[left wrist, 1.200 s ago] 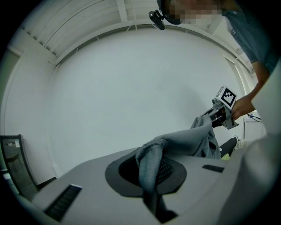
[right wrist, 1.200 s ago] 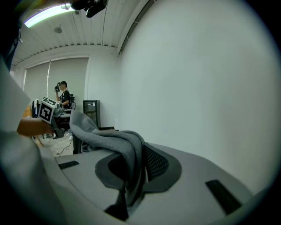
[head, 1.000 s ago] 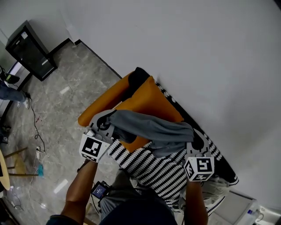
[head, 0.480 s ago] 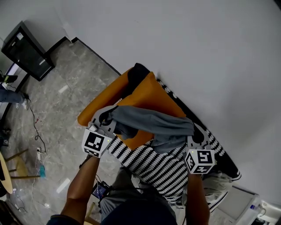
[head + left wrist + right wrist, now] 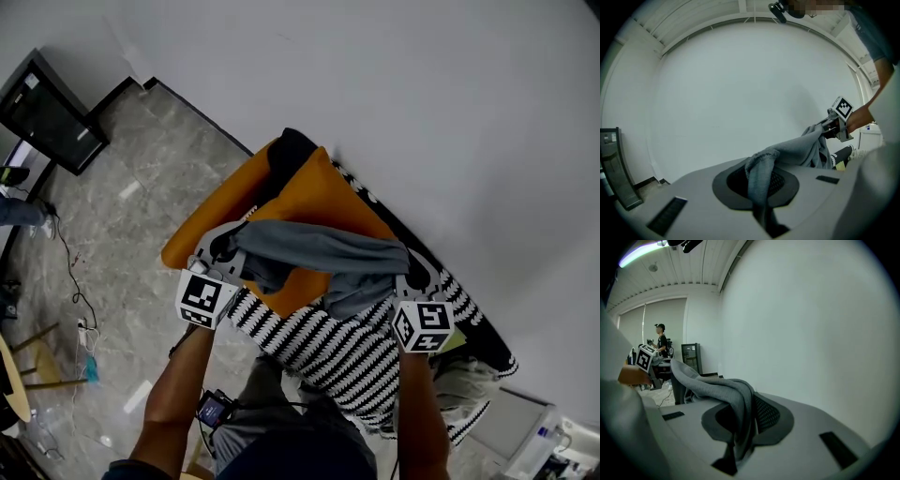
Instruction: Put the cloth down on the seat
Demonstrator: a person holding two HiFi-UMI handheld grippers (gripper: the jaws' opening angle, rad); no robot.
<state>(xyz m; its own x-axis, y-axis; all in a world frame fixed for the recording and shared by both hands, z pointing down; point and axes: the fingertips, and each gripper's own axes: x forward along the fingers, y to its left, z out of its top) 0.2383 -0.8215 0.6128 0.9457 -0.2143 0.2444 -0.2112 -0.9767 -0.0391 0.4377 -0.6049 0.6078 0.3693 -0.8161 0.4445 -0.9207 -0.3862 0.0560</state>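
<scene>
A: Where's the cloth (image 5: 319, 251)?
B: In the head view it's strung between the 2 grippers, hanging over the orange seat (image 5: 323, 192).
A: And the grips?
B: Only the gripper views tell. The left gripper (image 5: 763, 213) is clenched on 1 end and the right gripper (image 5: 736, 451) is clamped on the other.
A: Versus 1 second ago?
B: Both are lower and the cloth is nearer the seat, with the same grips.

No text, label or number can be read anywhere.
</scene>
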